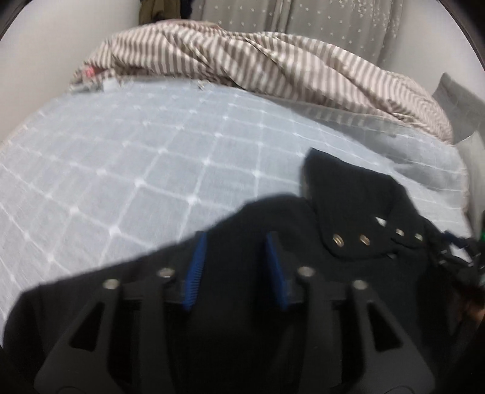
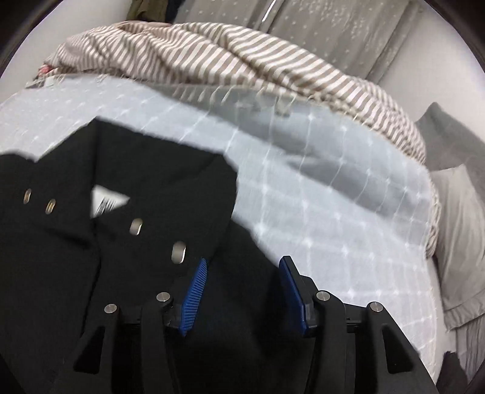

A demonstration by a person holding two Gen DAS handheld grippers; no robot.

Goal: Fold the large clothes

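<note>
A black jacket [image 1: 357, 197] with metal snaps on its collar lies on a pale blue checked bedspread [image 1: 121, 157]. My left gripper [image 1: 238, 245] is open, its blue pads apart over the jacket's left shoulder edge. In the right wrist view the jacket [image 2: 151, 181] shows its collar, a white label and snaps. My right gripper [image 2: 245, 266] is open with its jaws apart over the jacket's right shoulder, the right pad above the bedspread [image 2: 333, 227]. I cannot tell whether either gripper touches the cloth.
A brown-and-white striped duvet [image 1: 257, 63] is bunched along the far side of the bed; it also shows in the right wrist view [image 2: 242, 57]. Grey pillows [image 2: 457, 212] lie at the right. Grey starred curtains [image 1: 318, 18] hang behind.
</note>
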